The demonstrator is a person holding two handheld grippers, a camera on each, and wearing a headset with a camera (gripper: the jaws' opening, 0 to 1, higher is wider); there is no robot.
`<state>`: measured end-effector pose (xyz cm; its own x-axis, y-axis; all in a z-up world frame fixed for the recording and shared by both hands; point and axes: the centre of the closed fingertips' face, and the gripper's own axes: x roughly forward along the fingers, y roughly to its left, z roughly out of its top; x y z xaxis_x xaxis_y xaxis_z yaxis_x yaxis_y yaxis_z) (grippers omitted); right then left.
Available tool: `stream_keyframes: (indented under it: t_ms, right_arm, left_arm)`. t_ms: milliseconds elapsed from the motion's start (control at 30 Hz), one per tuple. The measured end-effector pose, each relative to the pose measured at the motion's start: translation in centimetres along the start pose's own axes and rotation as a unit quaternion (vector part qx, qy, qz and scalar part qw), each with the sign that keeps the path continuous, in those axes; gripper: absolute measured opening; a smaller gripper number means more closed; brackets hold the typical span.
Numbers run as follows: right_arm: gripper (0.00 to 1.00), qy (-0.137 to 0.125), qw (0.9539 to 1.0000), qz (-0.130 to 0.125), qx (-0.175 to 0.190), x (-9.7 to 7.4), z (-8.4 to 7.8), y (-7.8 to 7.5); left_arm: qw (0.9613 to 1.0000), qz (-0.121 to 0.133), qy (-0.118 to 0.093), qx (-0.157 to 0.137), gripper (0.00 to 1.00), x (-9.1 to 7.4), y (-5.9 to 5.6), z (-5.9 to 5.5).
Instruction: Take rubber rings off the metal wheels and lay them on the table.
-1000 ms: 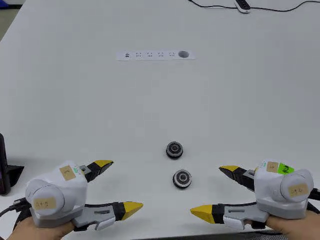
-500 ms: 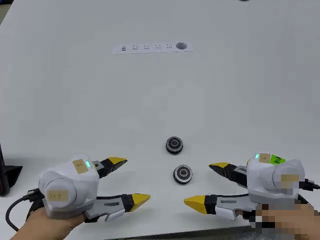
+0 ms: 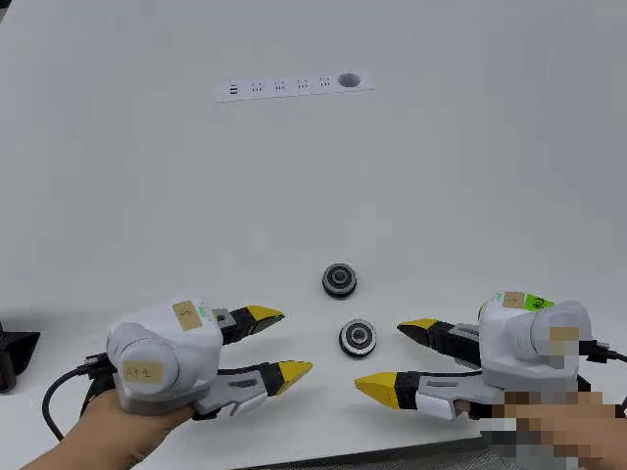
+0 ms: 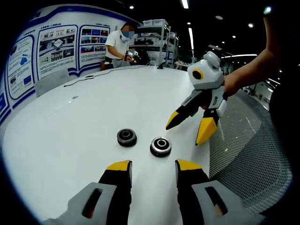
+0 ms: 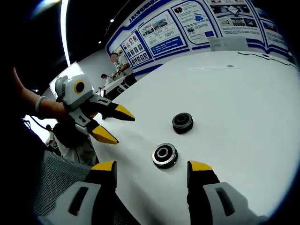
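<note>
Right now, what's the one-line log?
left gripper open | right gripper open | near wheel, far wheel on table, untouched

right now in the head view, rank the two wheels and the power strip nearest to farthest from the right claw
1. near wheel: just left of the right claw, close by its open yellow tips.
2. far wheel: a little farther off, behind the near wheel and slightly left.
3. power strip: far off, lying near the top of the view.
</note>
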<state>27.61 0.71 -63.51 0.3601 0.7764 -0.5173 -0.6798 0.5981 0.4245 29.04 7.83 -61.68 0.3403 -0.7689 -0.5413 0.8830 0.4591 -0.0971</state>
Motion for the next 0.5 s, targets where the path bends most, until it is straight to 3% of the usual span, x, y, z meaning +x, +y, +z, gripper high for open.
stream_keyframes:
  t_ms: [233,500]
  right_arm:
    - [0.6,-0.003,0.9999,0.009,0.008,0.5,0.0,0.3]
    - [0.58,-0.005,0.9998,0.015,0.013,0.9,0.0,0.3]
  left_arm:
    - [0.9996,-0.019,0.006,0.019,0.26,1.5,-0.5,0.6]
    - [0.9987,-0.033,0.019,0.033,0.2,2.9,-0.8,0.8]
